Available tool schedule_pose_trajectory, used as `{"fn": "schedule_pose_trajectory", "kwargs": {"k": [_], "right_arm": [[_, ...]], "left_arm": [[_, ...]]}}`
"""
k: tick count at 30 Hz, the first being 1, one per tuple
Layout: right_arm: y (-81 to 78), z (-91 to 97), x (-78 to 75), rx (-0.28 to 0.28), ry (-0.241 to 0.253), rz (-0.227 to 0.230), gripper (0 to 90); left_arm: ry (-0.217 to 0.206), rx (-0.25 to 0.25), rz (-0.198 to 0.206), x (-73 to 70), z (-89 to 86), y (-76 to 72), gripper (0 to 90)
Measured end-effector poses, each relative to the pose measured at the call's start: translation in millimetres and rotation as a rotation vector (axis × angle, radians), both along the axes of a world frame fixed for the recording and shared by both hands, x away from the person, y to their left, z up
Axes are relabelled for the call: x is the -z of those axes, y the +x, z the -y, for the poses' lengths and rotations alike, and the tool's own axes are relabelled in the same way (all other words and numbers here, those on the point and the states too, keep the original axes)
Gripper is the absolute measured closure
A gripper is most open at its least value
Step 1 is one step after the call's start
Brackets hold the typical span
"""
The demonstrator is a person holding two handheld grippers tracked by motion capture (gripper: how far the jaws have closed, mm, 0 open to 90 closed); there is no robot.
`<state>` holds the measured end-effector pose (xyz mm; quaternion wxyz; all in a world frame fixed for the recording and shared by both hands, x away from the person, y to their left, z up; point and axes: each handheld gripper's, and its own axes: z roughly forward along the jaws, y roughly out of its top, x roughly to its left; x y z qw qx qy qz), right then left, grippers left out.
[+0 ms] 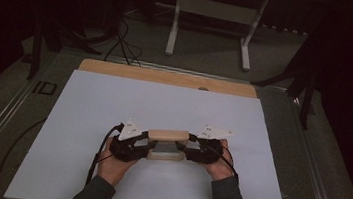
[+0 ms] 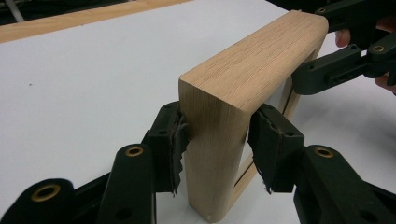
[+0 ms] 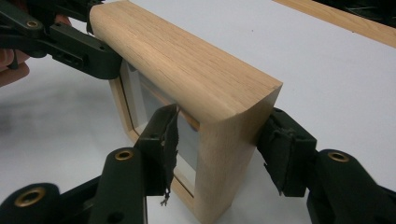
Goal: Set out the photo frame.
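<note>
- Dim room; on the white tabletop point(image 1: 86, 119) our wooden frame point(image 1: 168, 135) stands upright between both grippers.
- We clamp its left end post with the left gripper point(image 2: 215, 140).
- Our right gripper point(image 3: 219, 147) straddles the right end post, pads at its faces.
- We judge it stiff, fairly light, its glazed pane fragile: hold the posts.

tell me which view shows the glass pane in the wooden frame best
The right gripper view: the glass pane sits inside the wooden frame, seen close. The left gripper view gives the frame's end and top; the high view gives it small and dim.
</note>
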<state>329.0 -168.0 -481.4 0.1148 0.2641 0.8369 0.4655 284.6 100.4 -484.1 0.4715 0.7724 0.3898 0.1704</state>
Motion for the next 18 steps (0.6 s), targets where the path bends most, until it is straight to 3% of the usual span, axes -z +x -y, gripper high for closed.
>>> {"fn": "schedule_pose_trajectory", "kwargs": {"k": [11, 18], "right_arm": [[2.9, -7.1, -1.2, 0.010, -0.028, 0.018, 48.9], [8.8, -7.4, -1.8, 0.023, -0.029, 0.021, 48.4]], "left_arm": [[0.001, -0.001, 0.013, 0.3, -2.8, 9.9, 53.4], [0.037, 0.004, 0.037, -4.9, -0.3, 17.2, 53.2]]}}
